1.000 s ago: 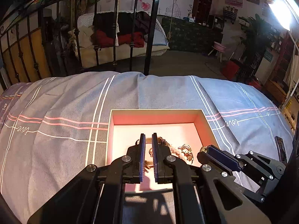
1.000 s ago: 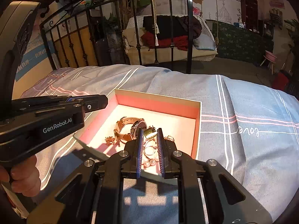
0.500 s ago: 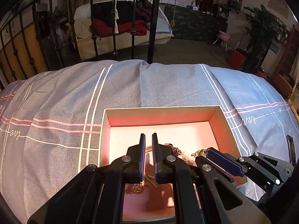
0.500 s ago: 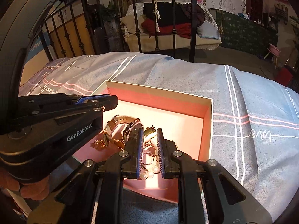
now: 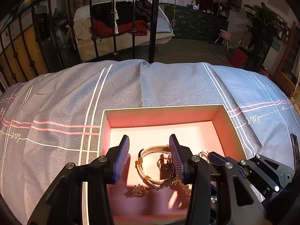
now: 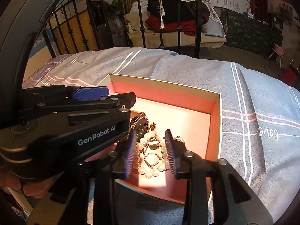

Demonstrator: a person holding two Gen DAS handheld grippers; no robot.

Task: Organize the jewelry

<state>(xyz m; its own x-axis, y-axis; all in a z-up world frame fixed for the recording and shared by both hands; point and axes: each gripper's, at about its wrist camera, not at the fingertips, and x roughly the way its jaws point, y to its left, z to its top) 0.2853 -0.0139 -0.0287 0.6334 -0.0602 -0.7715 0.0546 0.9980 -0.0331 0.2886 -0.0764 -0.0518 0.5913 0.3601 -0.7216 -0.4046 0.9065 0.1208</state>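
Note:
An open box with pink lining (image 5: 161, 113) (image 6: 215, 112) lies on the bed and holds the jewelry. My left gripper (image 5: 149, 156) is open, low over the box, its jaws on either side of a tan watch strap (image 5: 144, 168); a gold brooch (image 5: 138, 189) lies just below it. My right gripper (image 6: 151, 150) is open, its jaws on either side of a pearl bracelet (image 6: 148, 172) with a ring (image 6: 151, 159) inside it. A dark-faced watch (image 6: 140, 128) lies beside the pearls, partly hidden by the left gripper's body (image 6: 75, 129).
The box sits on a grey-blue bedsheet with white and pink stripes (image 5: 168, 82). A black iron bed frame (image 5: 153, 18) stands at the far edge. The two grippers are close side by side over the box.
Both grippers have opened from nearly shut and have moved forward and down into the box, closer to the jewelry.

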